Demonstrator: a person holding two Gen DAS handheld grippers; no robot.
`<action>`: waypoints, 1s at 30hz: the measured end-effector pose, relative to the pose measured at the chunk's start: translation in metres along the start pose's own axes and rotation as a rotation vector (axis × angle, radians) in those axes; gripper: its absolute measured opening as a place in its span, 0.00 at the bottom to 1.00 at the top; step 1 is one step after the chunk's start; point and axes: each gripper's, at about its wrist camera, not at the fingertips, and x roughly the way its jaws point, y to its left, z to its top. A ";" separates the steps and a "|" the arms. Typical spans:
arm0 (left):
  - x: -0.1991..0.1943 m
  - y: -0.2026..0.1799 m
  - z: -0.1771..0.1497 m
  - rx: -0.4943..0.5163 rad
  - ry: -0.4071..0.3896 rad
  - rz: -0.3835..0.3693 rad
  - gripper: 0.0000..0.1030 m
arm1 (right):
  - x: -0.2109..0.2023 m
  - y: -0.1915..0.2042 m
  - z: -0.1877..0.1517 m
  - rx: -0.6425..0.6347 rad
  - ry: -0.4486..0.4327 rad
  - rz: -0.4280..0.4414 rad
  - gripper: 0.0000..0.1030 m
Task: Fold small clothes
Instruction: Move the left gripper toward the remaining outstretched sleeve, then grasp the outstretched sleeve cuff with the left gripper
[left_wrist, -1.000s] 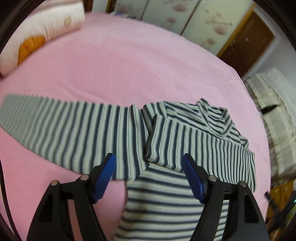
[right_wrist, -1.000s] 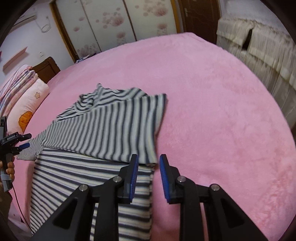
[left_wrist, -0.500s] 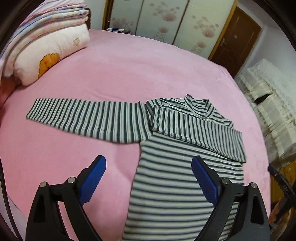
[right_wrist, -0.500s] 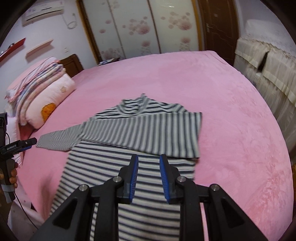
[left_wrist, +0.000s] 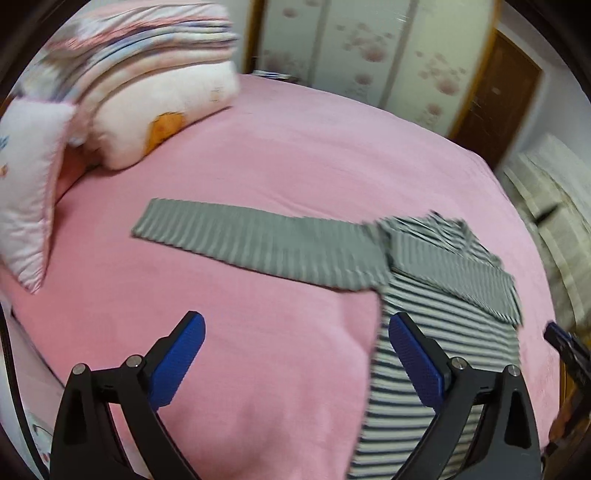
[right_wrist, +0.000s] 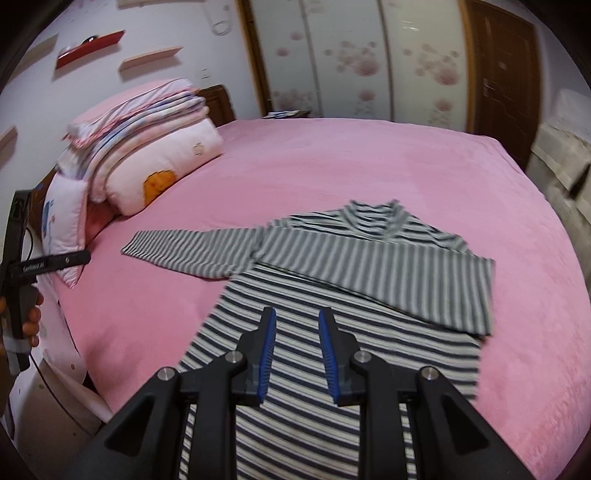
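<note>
your left gripper (left_wrist: 295, 360) is opening over bare pink bed (left_wrist: 277, 155), empty; your right gripper (right_wrist: 296, 352) hangs narrowly parted, empty, above the striped top (right_wrist: 332, 369). snag the outstretched sleeve (left_wrist: 258, 236) carelessly and the folded sleeve shifts.

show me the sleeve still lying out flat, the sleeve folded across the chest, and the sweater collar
outstretched sleeve (right_wrist: 192, 253), right wrist view, middle of the sleeve
folded sleeve (right_wrist: 388, 269), right wrist view, middle of the band across the chest
collar (right_wrist: 373, 216), right wrist view, front of the neck
</note>
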 end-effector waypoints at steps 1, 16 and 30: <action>0.005 0.014 0.005 -0.022 -0.009 0.017 0.96 | 0.006 0.008 0.005 -0.007 -0.003 0.007 0.23; 0.104 0.114 0.042 -0.217 0.026 0.099 0.96 | 0.105 0.146 0.101 -0.083 -0.080 0.130 0.23; 0.210 0.138 0.053 -0.256 0.117 0.126 0.96 | 0.229 0.198 0.108 -0.107 0.008 0.149 0.23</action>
